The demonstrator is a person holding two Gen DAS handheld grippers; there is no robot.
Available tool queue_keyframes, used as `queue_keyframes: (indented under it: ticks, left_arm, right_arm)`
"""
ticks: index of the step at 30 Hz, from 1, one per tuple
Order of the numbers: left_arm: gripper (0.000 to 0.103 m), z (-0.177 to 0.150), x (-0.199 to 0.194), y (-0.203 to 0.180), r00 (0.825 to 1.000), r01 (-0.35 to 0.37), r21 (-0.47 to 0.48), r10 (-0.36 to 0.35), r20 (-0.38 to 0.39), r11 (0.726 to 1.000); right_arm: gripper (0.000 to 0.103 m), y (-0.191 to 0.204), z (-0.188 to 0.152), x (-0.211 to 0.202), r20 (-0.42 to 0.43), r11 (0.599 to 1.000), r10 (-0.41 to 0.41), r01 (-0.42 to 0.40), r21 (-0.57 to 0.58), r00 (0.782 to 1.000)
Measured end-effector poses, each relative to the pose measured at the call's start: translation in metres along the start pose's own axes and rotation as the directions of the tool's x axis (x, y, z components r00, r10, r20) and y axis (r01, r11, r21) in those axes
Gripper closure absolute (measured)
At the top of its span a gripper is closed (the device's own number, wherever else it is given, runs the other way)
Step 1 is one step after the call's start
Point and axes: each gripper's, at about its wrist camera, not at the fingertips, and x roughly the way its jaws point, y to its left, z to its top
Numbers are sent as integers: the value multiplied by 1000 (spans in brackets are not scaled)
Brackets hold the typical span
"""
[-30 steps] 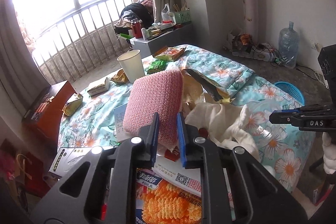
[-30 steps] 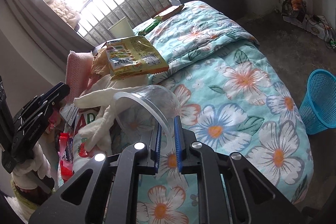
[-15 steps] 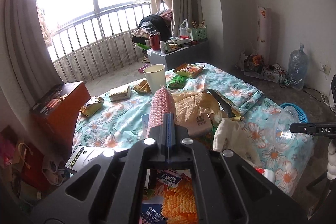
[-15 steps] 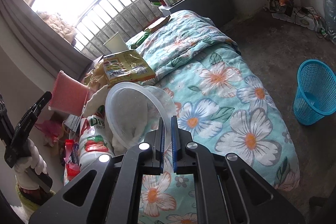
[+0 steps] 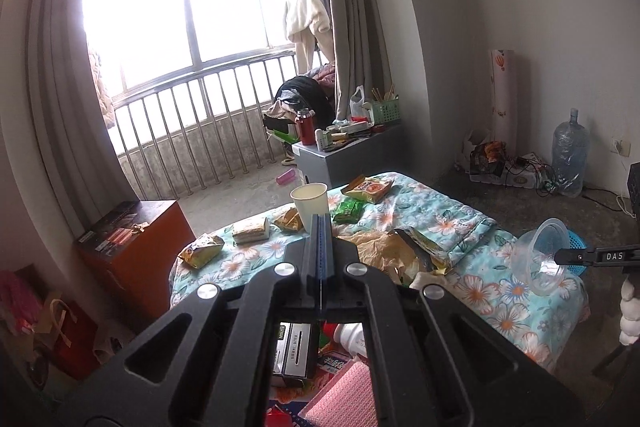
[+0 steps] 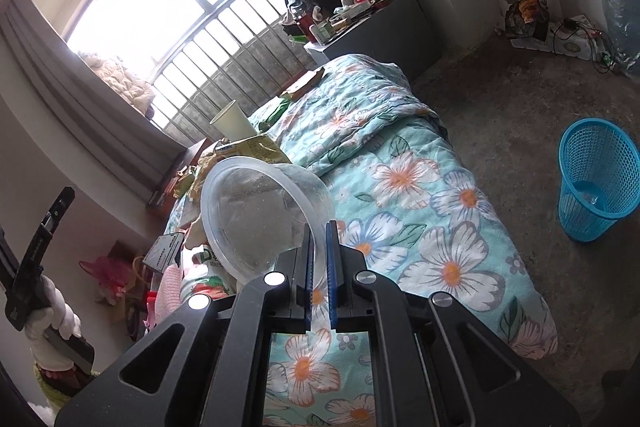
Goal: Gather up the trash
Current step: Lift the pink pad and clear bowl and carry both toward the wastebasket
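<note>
My right gripper (image 6: 319, 235) is shut on the rim of a clear plastic cup (image 6: 260, 211) and holds it above the floral bed cover (image 6: 420, 227). The cup also shows at the right of the left wrist view (image 5: 540, 255). My left gripper (image 5: 321, 227) is shut with nothing between its fingers. The pink sponge (image 5: 344, 399) lies below it among boxes. A blue mesh bin (image 6: 596, 179) stands on the floor right of the bed. A paper cup (image 5: 309, 201) and several snack wrappers (image 5: 368, 187) lie on the bed.
An orange cabinet (image 5: 136, 247) stands left of the bed. A grey side table (image 5: 348, 155) with clutter stands at its far end. A water jug (image 5: 570, 151) and cables lie by the right wall. Window railing runs behind.
My left gripper let go of the pink sponge, which now lies below it, and closed empty while rising. My right gripper lifted the clear cup higher off the bed.
</note>
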Motion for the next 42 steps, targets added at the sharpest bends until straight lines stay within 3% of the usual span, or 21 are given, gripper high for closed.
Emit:
queue_keyframes:
  ticks: [4,7,8,10,15,19,22,24,27,29,33,36,42]
  left_arm:
    - [103,-1,3,-2,997,64,-36,-65,-43,997]
    - [102,-10,7,-2,985,133,-82,-141,-98,988]
    - [96,-15,8,-2,978,162,-98,-173,-114,982]
    - [59,-26,7,-2,962,206,-121,-223,-156,971]
    - [35,-63,-5,-11,932,243,-110,-263,-251,964]
    - [30,-100,-6,-18,897,238,-122,-267,-352,964]
    - [29,-124,-3,-26,877,221,-117,-250,-411,968]
    - [29,-135,0,-36,874,214,-63,-220,-433,975]
    - [29,-146,6,-60,890,171,128,-97,-446,977]
    - [29,-156,10,-74,898,130,256,-4,-440,958]
    - [30,-168,17,-90,909,69,388,103,-405,919]
    - [47,-172,14,-102,922,29,497,169,-348,867]
    - [67,-157,0,-94,942,18,460,140,-305,888]
  right_arm:
    - [97,-5,-1,-5,9,1000,4,-4,10,1000]
    - [97,-9,-2,-7,9,1000,6,-6,19,1000]
    - [97,-10,-2,-8,9,1000,6,-6,20,1000]
    - [97,-12,-4,-10,12,1000,10,-10,22,1000]
    - [97,-18,-7,-7,6,999,22,-22,35,1000]
    - [97,-18,-10,3,-20,999,27,-26,38,999]
    - [97,-16,-12,6,-29,999,28,-27,34,999]
    - [97,-15,-13,6,-32,999,26,-25,33,999]
    - [97,-13,-14,7,-37,999,24,-22,32,999]
    - [97,-11,-15,7,-39,999,21,-20,30,999]
    - [97,-8,-16,9,-45,999,19,-18,27,999]
    - [97,-6,-16,9,-48,1000,20,-19,23,999]
    - [97,-5,-16,9,-48,1000,21,-20,21,999]
